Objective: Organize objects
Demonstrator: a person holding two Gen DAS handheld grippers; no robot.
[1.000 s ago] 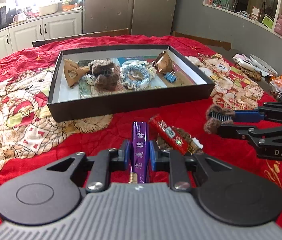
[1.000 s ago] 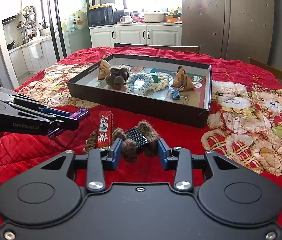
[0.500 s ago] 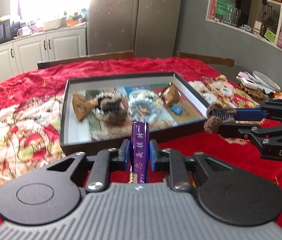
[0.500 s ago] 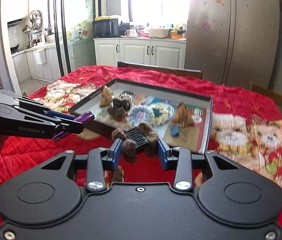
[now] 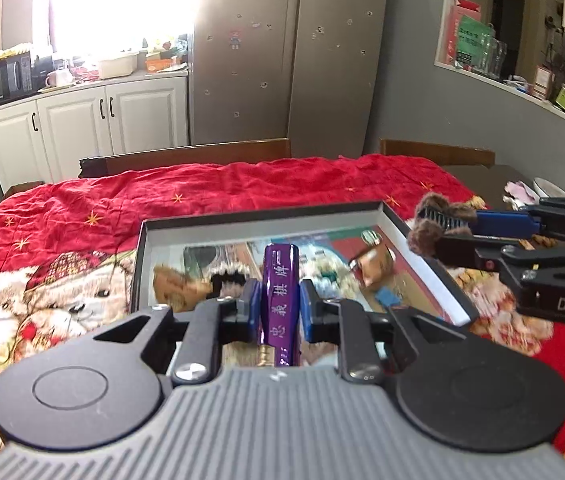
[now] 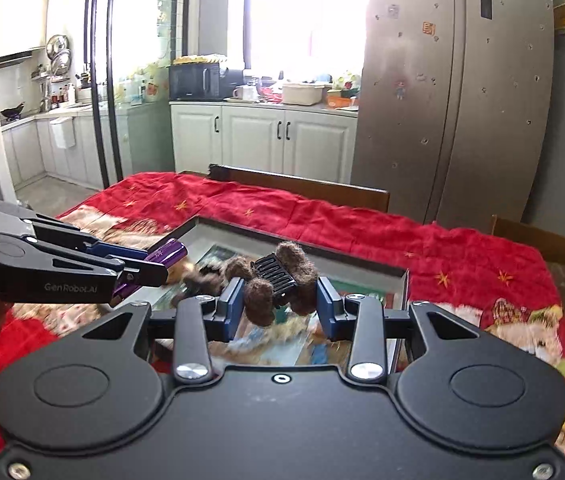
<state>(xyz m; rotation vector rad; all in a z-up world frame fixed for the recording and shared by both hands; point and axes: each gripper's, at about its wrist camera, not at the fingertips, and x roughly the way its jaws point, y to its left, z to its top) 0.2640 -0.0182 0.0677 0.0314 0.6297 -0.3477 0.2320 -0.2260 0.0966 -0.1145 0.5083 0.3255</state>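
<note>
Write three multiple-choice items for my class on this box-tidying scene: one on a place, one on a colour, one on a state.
1. Where is the shallow black box?
A. on the red blanket
B. on the kitchen counter
C. on a shelf

2. What colour is the bar in the left claw?
A. green
B. purple
C. white

3. How is the furry brown hair clip?
A. lying in the box
B. lying on the blanket
C. gripped in the right claw

Answers:
1 A: the red blanket shows on all sides of the box.
2 B: the bar is purple with pale characters.
3 C: both blue pads press on the clip, which sits above the box.
</note>
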